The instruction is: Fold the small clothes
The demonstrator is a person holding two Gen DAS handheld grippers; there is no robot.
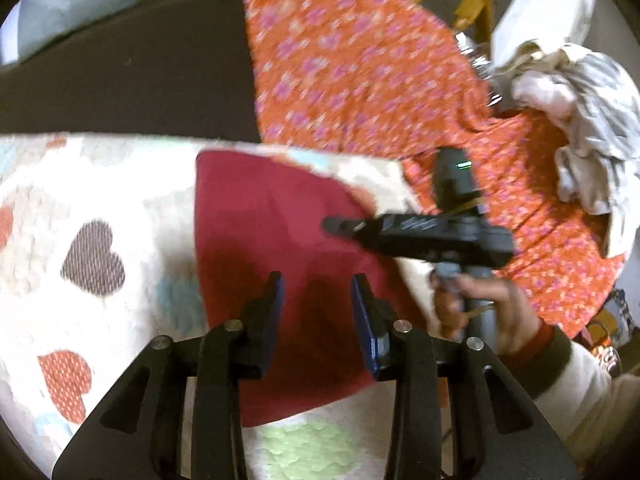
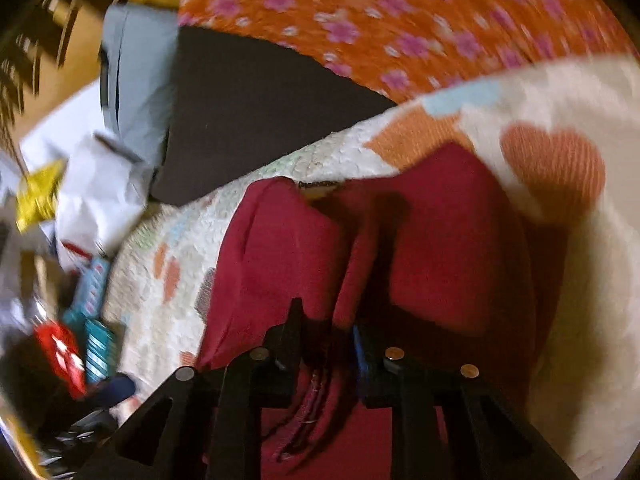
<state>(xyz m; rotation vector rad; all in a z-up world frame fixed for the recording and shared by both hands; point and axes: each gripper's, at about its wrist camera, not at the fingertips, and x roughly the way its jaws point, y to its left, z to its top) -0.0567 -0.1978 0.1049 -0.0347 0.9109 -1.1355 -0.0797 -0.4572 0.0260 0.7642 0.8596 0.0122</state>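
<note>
A dark red garment point(image 1: 280, 248) lies on a white blanket with heart shapes point(image 1: 120, 208). My left gripper point(image 1: 317, 304) is open just above the garment's near part, with nothing between its fingers. My right gripper point(image 1: 332, 226) reaches in from the right over the garment's right edge. In the right wrist view the red garment point(image 2: 440, 248) is bunched and lifted, and a fold of it runs between the fingers of my right gripper point(image 2: 326, 330), which is shut on it.
An orange floral cloth point(image 1: 360, 72) lies behind the blanket, with a dark brown cloth point(image 1: 140, 68) to its left. A crumpled pile of grey and white clothes point(image 1: 580, 120) sits at the right. Papers and small boxes point(image 2: 80, 240) lie left of the blanket.
</note>
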